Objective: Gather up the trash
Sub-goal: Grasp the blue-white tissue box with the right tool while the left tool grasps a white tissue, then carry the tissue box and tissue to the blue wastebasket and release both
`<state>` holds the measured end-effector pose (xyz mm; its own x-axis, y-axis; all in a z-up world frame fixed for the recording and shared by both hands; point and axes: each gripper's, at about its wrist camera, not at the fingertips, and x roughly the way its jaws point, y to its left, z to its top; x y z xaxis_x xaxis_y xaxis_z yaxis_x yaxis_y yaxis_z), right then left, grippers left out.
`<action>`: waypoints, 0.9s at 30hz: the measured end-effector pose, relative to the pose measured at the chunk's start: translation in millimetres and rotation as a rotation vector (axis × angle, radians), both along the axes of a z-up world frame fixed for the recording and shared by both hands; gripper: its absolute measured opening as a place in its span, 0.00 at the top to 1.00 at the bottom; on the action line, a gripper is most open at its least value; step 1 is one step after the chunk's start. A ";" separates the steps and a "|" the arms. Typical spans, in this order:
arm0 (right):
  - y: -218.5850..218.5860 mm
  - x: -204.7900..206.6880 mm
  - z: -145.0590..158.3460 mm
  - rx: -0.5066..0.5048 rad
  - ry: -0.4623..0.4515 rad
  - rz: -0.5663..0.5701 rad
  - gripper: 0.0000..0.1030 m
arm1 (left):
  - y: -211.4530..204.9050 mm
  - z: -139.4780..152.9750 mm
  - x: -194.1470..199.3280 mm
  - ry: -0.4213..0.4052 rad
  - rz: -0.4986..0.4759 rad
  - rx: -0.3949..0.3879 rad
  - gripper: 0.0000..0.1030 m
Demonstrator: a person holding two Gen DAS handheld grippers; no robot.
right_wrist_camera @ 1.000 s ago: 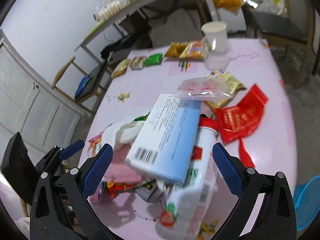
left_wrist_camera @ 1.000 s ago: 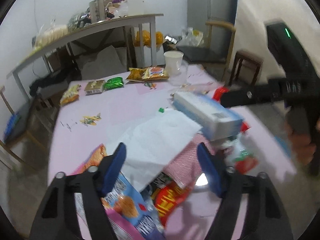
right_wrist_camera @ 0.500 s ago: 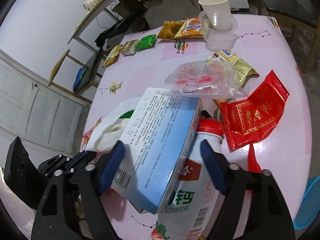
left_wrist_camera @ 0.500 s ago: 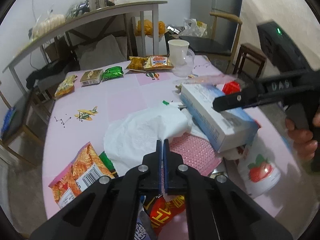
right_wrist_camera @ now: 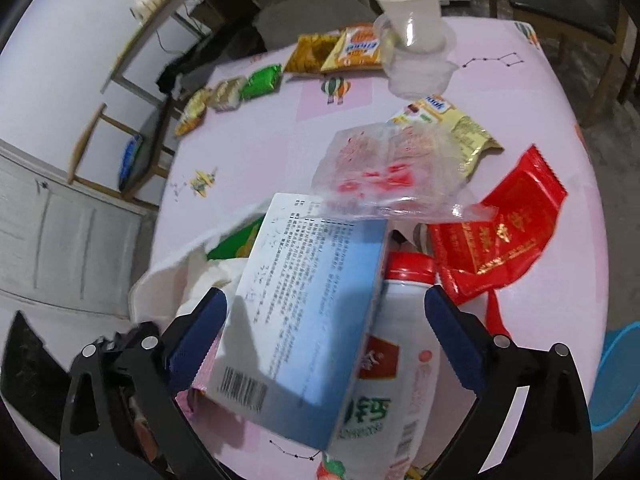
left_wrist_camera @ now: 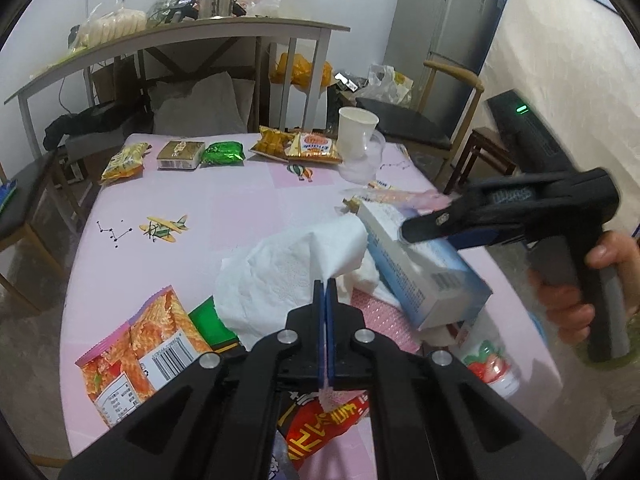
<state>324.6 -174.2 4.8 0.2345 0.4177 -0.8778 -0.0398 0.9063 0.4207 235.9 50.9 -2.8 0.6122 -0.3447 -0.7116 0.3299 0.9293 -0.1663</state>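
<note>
Since a second ago the left hand-held gripper (left_wrist_camera: 323,292) has snapped closed from wide open, and it's now pinching a fold of the white tissue (left_wrist_camera: 296,268), pulling it up into a little peak off the pink surface (left_wrist_camera: 224,200). Over on the other side, the right hand-held gripper (right_wrist_camera: 326,308) has dropped closer to the pile and its jaws are opening right now, spread wide on either side of the blue and white box (right_wrist_camera: 308,320) with no pad clearly pressing it. That box sits tilted on top of the strawberry drink bottle (right_wrist_camera: 384,392), with a crumpled clear wrapper (right_wrist_camera: 388,172) resting on its far end and a red packet (right_wrist_camera: 508,224) just beside. An orange snack bag (left_wrist_camera: 136,348) lies near the left gripper, partly next to the tissue. Further back there's a paper cup (left_wrist_camera: 356,128) standing in a clear plastic cup, plus a row of small snack packs (left_wrist_camera: 176,154) along the far edge.
</note>
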 end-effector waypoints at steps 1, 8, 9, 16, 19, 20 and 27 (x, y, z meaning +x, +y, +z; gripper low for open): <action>3.2 1.9 -2.2 -0.015 0.010 -0.001 0.08 | 1.6 1.6 -0.3 -0.002 0.002 -0.010 1.00; 16.3 11.1 -10.2 -0.094 0.012 -0.008 0.12 | 6.3 5.5 -3.9 -0.007 -0.003 -0.060 1.00; 15.8 10.2 -9.1 -0.098 0.004 -0.012 0.21 | 7.3 6.3 -4.1 -0.008 -0.002 -0.068 1.00; 1.8 -6.8 12.9 -0.008 -0.035 -0.025 0.27 | 19.4 28.9 -13.2 -0.057 0.010 -0.111 1.00; -8.9 -21.5 31.8 0.089 -0.066 -0.018 0.28 | 26.6 48.0 -22.7 -0.099 0.018 -0.123 1.00; -15.2 -28.8 38.6 0.137 -0.079 -0.020 0.28 | 29.0 54.4 -26.3 -0.110 0.020 -0.128 1.00; -60.9 -89.2 78.5 0.416 -0.200 -0.048 0.29 | 25.0 101.5 -57.1 -0.144 -0.037 -0.214 1.00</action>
<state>235.5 -235.0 83.3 0.4101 0.7093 -0.5733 -0.1195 0.6650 0.7372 178.8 75.8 98.8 0.6859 -0.5020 -0.5268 0.3973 0.8649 -0.3069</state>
